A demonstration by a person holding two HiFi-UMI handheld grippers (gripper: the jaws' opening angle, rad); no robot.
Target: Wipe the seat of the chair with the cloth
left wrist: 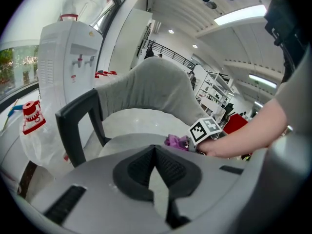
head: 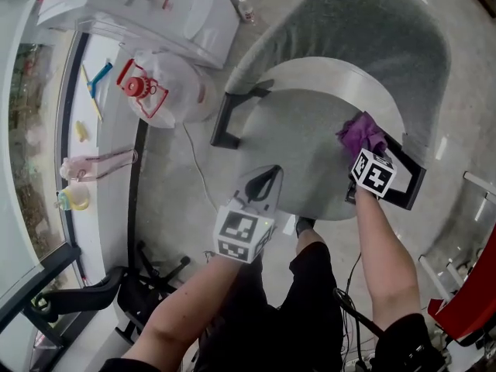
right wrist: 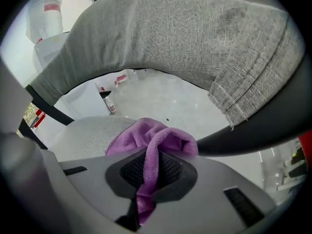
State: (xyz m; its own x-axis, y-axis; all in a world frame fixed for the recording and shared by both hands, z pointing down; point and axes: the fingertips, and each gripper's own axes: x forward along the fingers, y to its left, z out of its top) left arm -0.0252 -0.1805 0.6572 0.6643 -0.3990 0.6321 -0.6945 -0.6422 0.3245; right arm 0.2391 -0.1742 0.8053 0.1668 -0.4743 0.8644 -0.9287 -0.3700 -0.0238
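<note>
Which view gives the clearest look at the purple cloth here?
The right gripper view: the cloth fills the centre, pinched in the fingers of the right gripper and bunched against the seat. The head view shows it as a small wad; the left gripper view, a distant sliver.

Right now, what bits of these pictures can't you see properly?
- Whether the cloth touches the seat: right gripper view, the right gripper itself covers the cloth's underside.
- Chair legs: head view, hidden beneath the seat.
- Label on the small bottle: head view, too small to read.
</note>
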